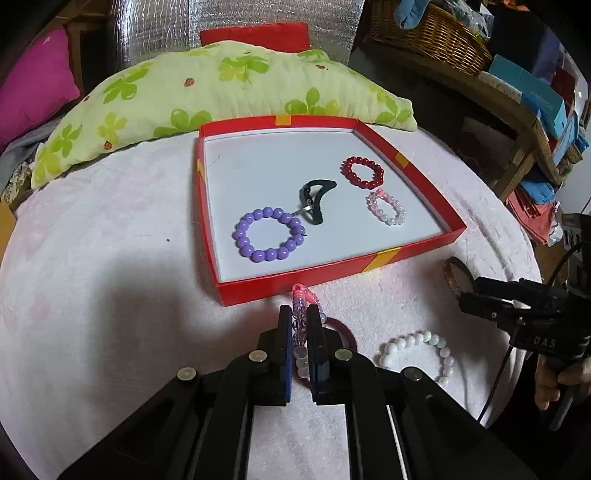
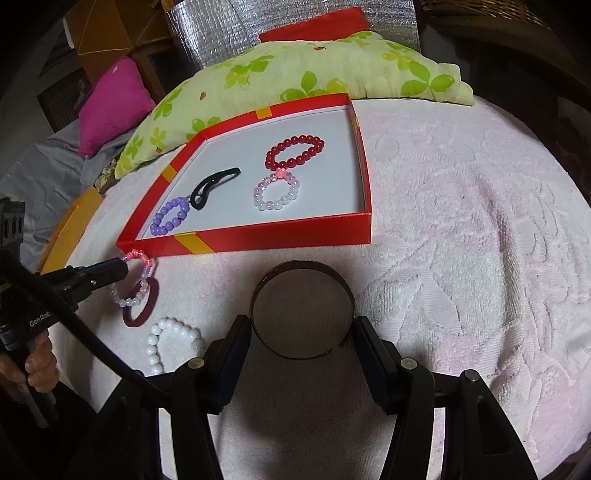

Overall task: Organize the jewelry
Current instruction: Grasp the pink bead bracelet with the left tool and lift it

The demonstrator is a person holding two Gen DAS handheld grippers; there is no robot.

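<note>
A red box lid (image 1: 332, 266) (image 2: 295, 236) with a white floor lies on the pink towel. In it are a purple bead bracelet (image 1: 269, 234) (image 2: 170, 216), a black hair clip (image 1: 316, 199) (image 2: 214, 182), a dark red bead bracelet (image 1: 362, 170) (image 2: 294, 152) and a pale pink bead bracelet (image 1: 386, 206) (image 2: 276, 192). My left gripper (image 1: 299, 314) (image 2: 123, 267) is shut on a pink and lilac bead bracelet (image 1: 301, 306) (image 2: 142, 273) just before the lid's front wall. My right gripper (image 2: 301, 325) (image 1: 461, 295) is open around a brown bangle (image 2: 301, 314) (image 1: 452, 271), fingers not touching it.
A maroon hair tie (image 2: 142, 306) (image 1: 345, 332) and a white bead bracelet (image 2: 166, 343) (image 1: 417, 350) lie on the towel (image 2: 461, 258) between the grippers. A green flowered pillow (image 1: 207, 96) (image 2: 295, 74) lies behind the lid. A wicker basket (image 1: 432, 33) and shelves stand at the far right.
</note>
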